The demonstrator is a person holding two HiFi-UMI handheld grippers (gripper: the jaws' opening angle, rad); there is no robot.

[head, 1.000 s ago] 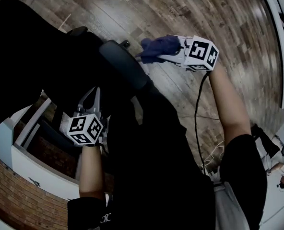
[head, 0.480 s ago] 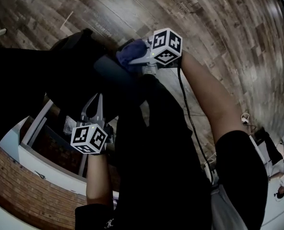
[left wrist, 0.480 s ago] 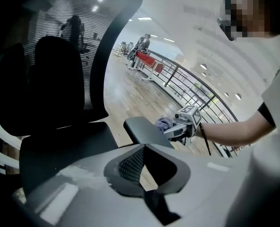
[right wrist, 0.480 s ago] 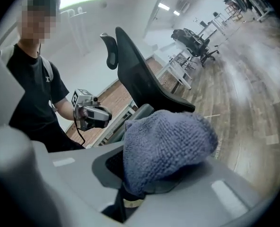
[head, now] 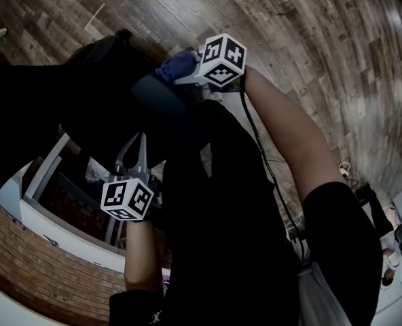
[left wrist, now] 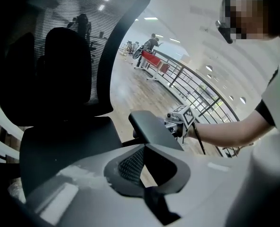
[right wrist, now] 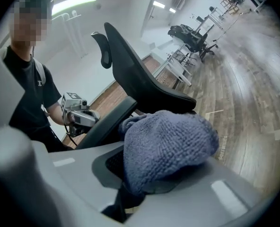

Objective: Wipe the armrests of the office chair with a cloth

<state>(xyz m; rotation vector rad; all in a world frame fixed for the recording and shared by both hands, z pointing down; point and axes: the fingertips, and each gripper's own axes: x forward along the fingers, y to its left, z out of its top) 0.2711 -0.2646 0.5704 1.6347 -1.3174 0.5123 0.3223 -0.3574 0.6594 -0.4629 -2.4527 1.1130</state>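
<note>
Right gripper (head: 179, 79) is clamped on the bunched blue terry cloth (head: 176, 65) at the black padded armrest's (head: 167, 111) upper-left end. The armrest's length runs down-right. Left gripper (head: 137, 145), closed and empty, hangs lower left.

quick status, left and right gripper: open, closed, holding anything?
Left gripper: closed, nothing between its jaws.
Right gripper: closed on the blue-grey cloth.
</note>
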